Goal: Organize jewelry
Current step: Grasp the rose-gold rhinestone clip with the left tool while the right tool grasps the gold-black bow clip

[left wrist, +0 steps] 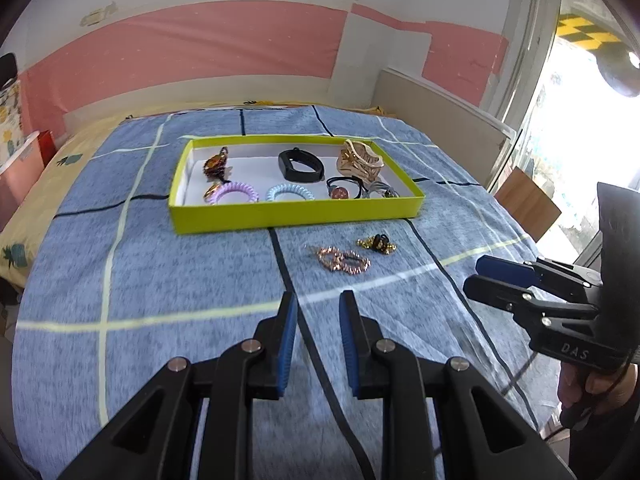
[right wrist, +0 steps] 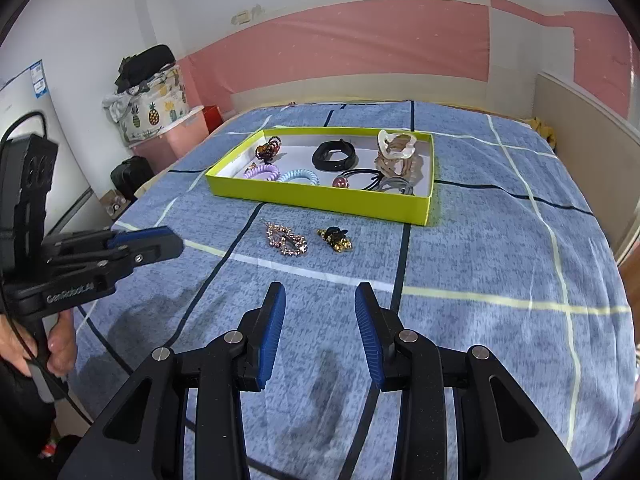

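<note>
Your left gripper and your right gripper both hover over the near part of the bed, each with its blue pads spread apart and nothing between them; in the left wrist view the right one shows side-on at the bed's right edge, also holding nothing. Just beyond your fingertips, between you and the box, lie the two pieces not yet put away: the rose-gold beaded clip and, just beside it to the right, the small black-and-gold clip. The beaded clip lies flat with its long axis slanting from far-left to near-right, so jaws closing along that line would likely skate off its ends; I'd say come across its narrow width instead. The black-and-gold clip is a compact lump and I cannot tell which way it points. Both rest on soft cloth, so pressing down may sink them and pinch a fold of blanket with the clip, and with the two lying so near each other a wide jaw could nudge one while taking the other. Farther on, toward the bed's far edge, the yellow-green box already holds coil ties, a black band and claw clips; its near wall stands up, so a low carry may catch on it.
</note>
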The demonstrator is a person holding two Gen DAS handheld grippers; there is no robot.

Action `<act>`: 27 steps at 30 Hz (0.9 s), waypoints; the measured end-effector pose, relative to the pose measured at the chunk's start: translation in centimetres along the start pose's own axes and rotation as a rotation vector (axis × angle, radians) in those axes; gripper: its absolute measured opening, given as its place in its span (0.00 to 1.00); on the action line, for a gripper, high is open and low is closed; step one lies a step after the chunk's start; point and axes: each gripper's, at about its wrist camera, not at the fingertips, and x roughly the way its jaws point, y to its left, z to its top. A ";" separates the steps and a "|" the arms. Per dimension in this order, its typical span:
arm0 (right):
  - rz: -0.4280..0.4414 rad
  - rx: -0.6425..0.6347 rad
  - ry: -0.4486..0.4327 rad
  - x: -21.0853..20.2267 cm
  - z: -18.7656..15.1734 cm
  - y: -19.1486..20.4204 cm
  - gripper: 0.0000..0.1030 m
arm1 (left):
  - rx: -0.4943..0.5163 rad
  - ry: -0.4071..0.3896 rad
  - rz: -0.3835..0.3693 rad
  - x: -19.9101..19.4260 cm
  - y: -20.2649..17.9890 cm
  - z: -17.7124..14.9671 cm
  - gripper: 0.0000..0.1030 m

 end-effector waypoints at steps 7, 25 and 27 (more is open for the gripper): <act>-0.003 -0.030 0.030 2.4 1.6 -0.7 0.36 | 0.070 0.012 -0.018 2.3 -0.2 2.2 0.22; -0.007 -0.039 0.078 5.2 2.6 -1.3 0.36 | 0.185 0.094 -0.110 8.7 0.1 4.9 0.22; -0.007 -0.037 0.076 5.1 2.6 -1.3 0.36 | 0.182 0.107 -0.119 8.6 0.2 4.6 0.22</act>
